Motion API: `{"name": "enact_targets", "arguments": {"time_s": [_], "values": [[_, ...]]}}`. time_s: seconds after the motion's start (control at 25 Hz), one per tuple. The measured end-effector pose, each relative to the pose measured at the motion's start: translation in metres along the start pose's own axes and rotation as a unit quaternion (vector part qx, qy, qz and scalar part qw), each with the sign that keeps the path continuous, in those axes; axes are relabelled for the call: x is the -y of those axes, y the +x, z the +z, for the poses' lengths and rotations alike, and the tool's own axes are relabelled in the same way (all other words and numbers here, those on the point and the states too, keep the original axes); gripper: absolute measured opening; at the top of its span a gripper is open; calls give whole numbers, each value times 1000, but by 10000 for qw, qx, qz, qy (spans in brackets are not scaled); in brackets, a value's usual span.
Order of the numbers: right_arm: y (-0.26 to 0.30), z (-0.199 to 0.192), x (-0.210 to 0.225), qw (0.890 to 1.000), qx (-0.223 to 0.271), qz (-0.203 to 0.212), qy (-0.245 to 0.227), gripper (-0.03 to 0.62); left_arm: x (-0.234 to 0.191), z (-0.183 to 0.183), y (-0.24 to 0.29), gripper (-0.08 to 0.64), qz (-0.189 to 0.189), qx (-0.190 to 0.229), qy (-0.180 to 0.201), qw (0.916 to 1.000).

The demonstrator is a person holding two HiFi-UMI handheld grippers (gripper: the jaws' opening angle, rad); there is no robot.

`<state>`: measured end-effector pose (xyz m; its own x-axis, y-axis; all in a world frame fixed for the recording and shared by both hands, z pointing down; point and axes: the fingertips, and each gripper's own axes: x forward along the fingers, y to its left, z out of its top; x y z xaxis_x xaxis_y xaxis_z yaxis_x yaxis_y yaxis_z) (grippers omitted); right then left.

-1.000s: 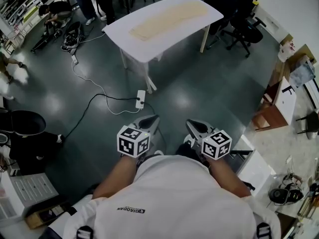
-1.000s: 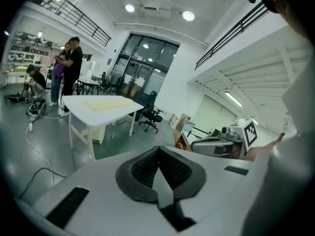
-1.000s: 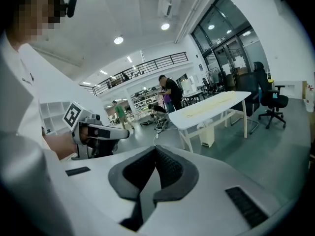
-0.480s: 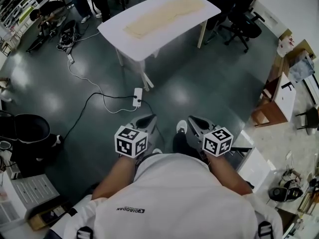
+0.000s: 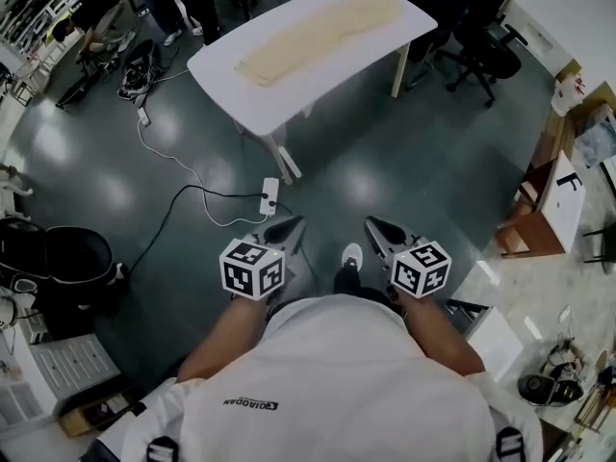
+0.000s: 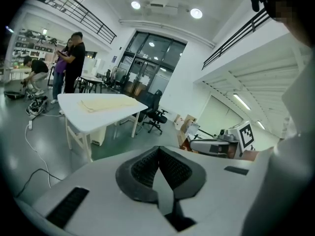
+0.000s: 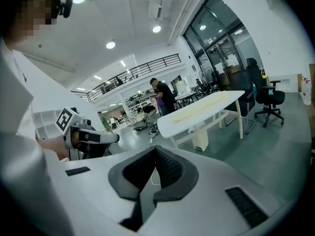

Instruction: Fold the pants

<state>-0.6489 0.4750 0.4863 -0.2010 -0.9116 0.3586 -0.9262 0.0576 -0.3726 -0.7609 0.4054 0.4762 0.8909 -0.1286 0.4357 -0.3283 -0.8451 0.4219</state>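
Head view looks steeply down on a person standing on the dark floor, well short of the white table (image 5: 289,89) at the far side. The pants (image 5: 318,29), pale cream, lie flat and lengthwise on its top, apparently unfolded and untouched. The left gripper (image 5: 286,227) and the right gripper (image 5: 377,227) are held side by side close to the body, both clenched on nothing; each gripper view shows its ribbed pads meeting at the tips with only air between.

The step in hand seems to be the approach. To do it well, come up square to the table's near long edge, so that both grippers can reach the cloth evenly. Skirt the power strip (image 5: 271,194) and its cable on the floor to the left. Release both claws before reaching for the fabric's edge.
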Motion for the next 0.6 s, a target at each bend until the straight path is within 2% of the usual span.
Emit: {"name": "enact_targets", "arguments": {"time_s": [0.4,0.6], "values": [[16,56,94,9997,68,220,16,17,7,62,92,28,222,-61,234,9995],[20,82,138,9993,51,379,-22,17,7,93,126,28,528,-20,372,9979]]}}
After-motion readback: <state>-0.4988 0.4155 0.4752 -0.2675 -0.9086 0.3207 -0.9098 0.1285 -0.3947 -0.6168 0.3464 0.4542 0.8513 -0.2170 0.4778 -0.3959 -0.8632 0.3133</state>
